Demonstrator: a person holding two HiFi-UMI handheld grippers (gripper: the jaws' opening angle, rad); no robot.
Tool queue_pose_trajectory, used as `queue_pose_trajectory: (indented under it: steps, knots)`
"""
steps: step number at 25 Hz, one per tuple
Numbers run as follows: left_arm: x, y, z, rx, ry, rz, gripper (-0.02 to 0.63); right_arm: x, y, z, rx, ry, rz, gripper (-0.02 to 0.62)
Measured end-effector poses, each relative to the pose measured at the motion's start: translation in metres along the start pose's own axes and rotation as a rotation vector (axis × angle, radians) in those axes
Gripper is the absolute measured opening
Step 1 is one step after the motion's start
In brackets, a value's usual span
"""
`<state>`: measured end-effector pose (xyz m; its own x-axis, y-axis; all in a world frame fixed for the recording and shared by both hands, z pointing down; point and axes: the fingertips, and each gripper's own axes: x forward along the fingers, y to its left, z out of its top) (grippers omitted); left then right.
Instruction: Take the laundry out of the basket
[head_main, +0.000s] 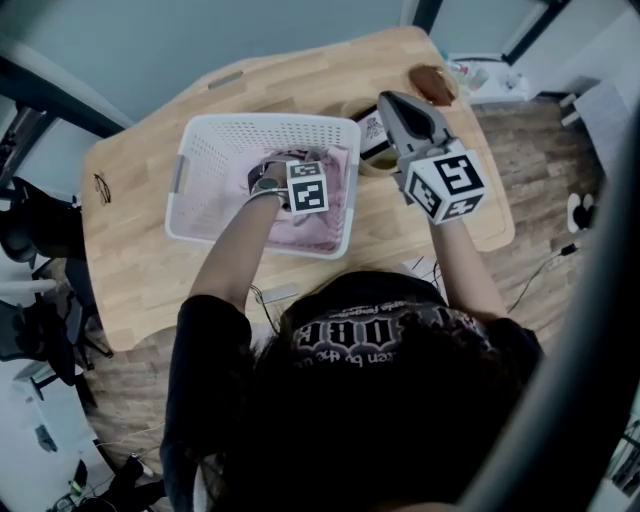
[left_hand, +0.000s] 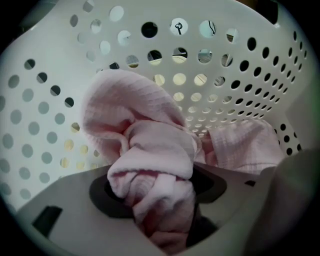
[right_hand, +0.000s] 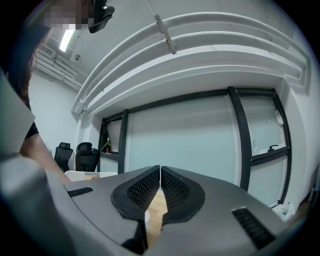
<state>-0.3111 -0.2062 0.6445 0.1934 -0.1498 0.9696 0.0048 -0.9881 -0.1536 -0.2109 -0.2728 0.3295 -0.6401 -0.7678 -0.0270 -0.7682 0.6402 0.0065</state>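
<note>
Left claw (left_hand: 159, 197): clamped on pink laundry (left_hand: 145, 125), inside basket (left_hand: 40, 100).
Right claw (right_hand: 160, 190): together, empty.
Remaining: lifting it all out.

Bright even light, fisheye-warped edges

The left gripper (head_main: 268, 180) points steeply downward at the end of the extended left forearm (head_main: 232, 255). Its jaws are clamped on a bunched pink cloth (left_hand: 152, 150). The right gripper (head_main: 392, 103) is held level on the right forearm (head_main: 468, 268) and points away from the person. Its jaws are together, with nothing between them.
</note>
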Motion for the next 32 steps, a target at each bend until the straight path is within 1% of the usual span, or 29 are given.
queue_pose_trajectory:
  steps: [1,4,6,13,18,22,24,26,29,32]
  knots:
    - [-0.001,0.000,0.001,0.007,-0.006,-0.001,0.299,-0.001,0.000,-0.001,-0.001,0.002,-0.003,0.029]
    - [-0.008,0.003,0.002,-0.010,-0.048,-0.016,0.253,-0.004,0.000,-0.003,-0.005,0.009,-0.009,0.029]
    - [-0.014,0.006,0.002,-0.027,-0.074,-0.007,0.242,-0.005,0.000,-0.005,-0.003,0.013,-0.010,0.029]
    - [-0.037,0.016,0.001,-0.067,-0.118,0.054,0.211,-0.007,-0.002,-0.016,0.004,0.038,-0.028,0.029]
    - [-0.064,0.027,0.001,-0.163,-0.206,0.122,0.175,-0.011,-0.008,-0.029,0.030,0.061,-0.060,0.029]
    - [-0.084,0.038,-0.002,-0.238,-0.277,0.199,0.166,-0.012,-0.009,-0.032,0.037,0.058,-0.076,0.029]
    - [-0.093,0.039,-0.004,-0.266,-0.301,0.221,0.161,-0.012,-0.006,-0.031,0.037,0.057,-0.080,0.029]
    - [-0.101,0.040,-0.004,-0.311,-0.335,0.241,0.158,-0.012,-0.004,-0.030,0.035,0.055,-0.084,0.029]
    - [-0.114,0.044,-0.003,-0.392,-0.398,0.271,0.153,-0.012,-0.003,-0.029,0.033,0.053,-0.094,0.029]
    - [-0.132,0.048,0.002,-0.439,-0.465,0.303,0.150,-0.013,0.000,-0.029,0.036,0.054,-0.102,0.029]
